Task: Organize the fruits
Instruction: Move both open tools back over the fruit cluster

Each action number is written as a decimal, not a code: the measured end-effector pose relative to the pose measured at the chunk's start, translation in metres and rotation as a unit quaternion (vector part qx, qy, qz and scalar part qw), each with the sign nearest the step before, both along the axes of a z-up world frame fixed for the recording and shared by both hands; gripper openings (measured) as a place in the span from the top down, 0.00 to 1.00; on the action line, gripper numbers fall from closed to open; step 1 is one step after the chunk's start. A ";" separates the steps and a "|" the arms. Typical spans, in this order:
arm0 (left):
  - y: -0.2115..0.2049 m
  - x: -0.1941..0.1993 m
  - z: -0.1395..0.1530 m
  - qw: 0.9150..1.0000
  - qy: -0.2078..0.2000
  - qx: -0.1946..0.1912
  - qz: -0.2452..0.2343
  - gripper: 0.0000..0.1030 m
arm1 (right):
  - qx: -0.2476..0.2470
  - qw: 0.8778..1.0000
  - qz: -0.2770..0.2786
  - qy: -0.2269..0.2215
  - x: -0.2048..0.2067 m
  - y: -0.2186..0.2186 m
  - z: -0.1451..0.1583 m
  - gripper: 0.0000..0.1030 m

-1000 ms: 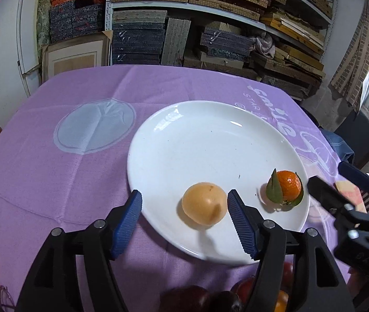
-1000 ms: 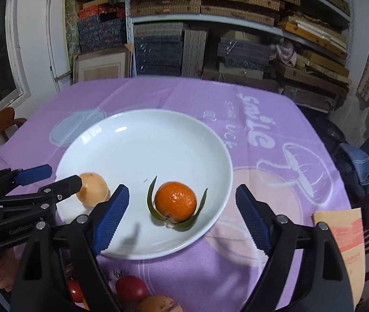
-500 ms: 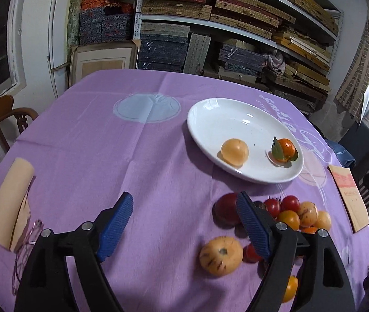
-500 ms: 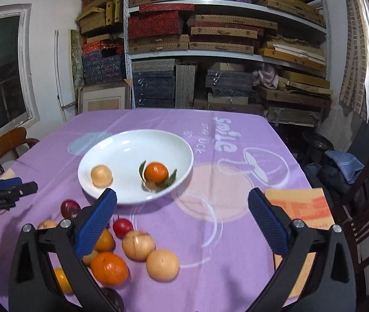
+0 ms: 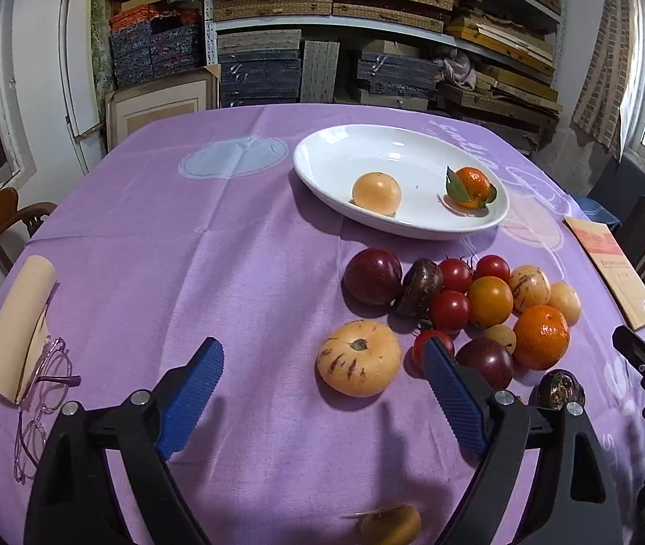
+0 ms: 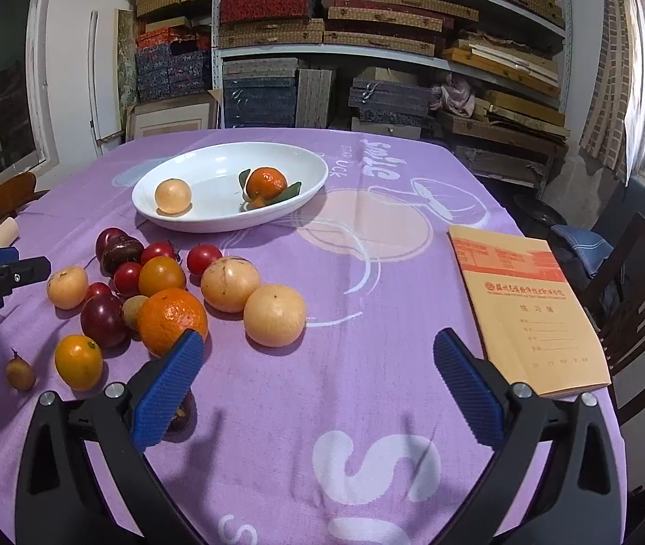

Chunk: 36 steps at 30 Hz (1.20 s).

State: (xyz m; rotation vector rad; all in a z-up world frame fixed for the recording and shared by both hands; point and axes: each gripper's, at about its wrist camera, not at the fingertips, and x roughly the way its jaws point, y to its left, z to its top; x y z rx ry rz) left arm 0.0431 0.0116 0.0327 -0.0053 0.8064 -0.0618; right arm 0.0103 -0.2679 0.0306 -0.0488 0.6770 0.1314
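Note:
A white oval plate [image 5: 367, 145] [image 6: 213, 222] sits at the far middle of the purple tablecloth. It holds a pale yellow round fruit [image 5: 376, 192] [image 6: 172, 196] and a leafy tangerine [image 5: 472, 186] [image 6: 267, 185]. Nearer lies a loose pile of fruit [image 5: 472, 299] [image 6: 159, 290]: cherry tomatoes, dark plums, oranges and pale striped melons. My left gripper [image 5: 322, 390] is open and empty above the cloth, with a striped pale fruit [image 5: 358, 358] just ahead between its fingers. My right gripper [image 6: 317, 377] is open and empty, right of the pile.
A tan exercise book [image 6: 522, 304] lies at the table's right edge. Glasses [image 5: 41, 404] and a beige roll [image 5: 18, 322] lie at the left edge. Wooden chairs [image 6: 640, 290] stand around the table. Shelves of boxes [image 5: 367, 22] fill the back wall.
Both grippers have pulled back from the plate toward the table's near side and stayed open. The pale fruit and the tangerine remain on the plate. The fruit pile has come into view.

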 end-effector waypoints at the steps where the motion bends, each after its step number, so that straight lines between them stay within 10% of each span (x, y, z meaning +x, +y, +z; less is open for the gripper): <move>1: -0.002 0.001 -0.003 1.000 0.003 0.000 -0.003 0.13 | 0.001 1.000 -0.001 0.001 0.000 0.000 0.000 0.04; 36: -0.003 0.036 -0.034 0.999 0.048 -0.010 -0.004 0.17 | -0.019 0.999 0.010 0.035 0.045 0.011 -0.003 0.04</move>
